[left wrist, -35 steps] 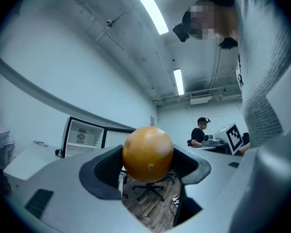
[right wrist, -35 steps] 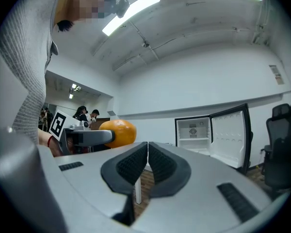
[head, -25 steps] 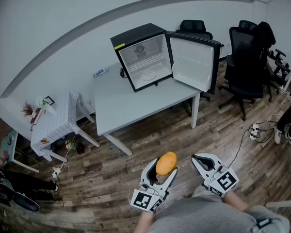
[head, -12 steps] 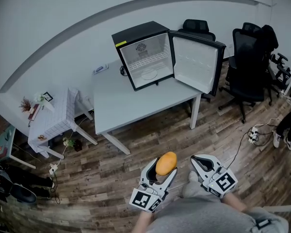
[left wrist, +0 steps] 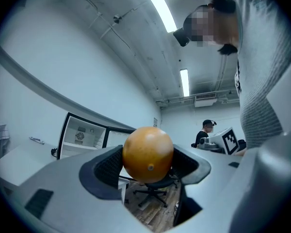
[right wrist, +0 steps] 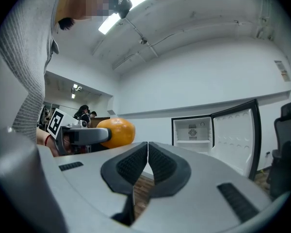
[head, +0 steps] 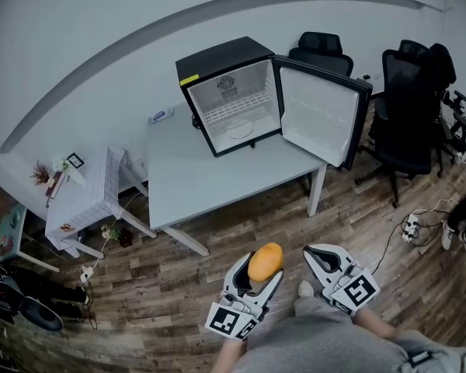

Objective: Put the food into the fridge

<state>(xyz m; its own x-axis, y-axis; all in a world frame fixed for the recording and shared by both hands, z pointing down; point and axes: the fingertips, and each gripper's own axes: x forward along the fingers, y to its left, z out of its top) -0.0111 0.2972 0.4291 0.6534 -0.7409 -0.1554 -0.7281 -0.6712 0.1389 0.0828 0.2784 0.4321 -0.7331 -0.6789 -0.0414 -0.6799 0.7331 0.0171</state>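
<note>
An orange is clamped between the jaws of my left gripper, held low in front of me above the wood floor. My right gripper is beside it on the right, shut with nothing in it; the orange shows at its left. The black mini fridge stands at the far end of a grey table, its door swung open to the right. A wire shelf and a white plate show inside.
Black office chairs stand right of the table. A power strip with cables lies on the floor at right. A small white side table with plants is at left. Another person stands in the background.
The fridge and table have drawn slightly nearer and shifted in the head view as I step forward. Both grippers keep their pose, the orange still held.
</note>
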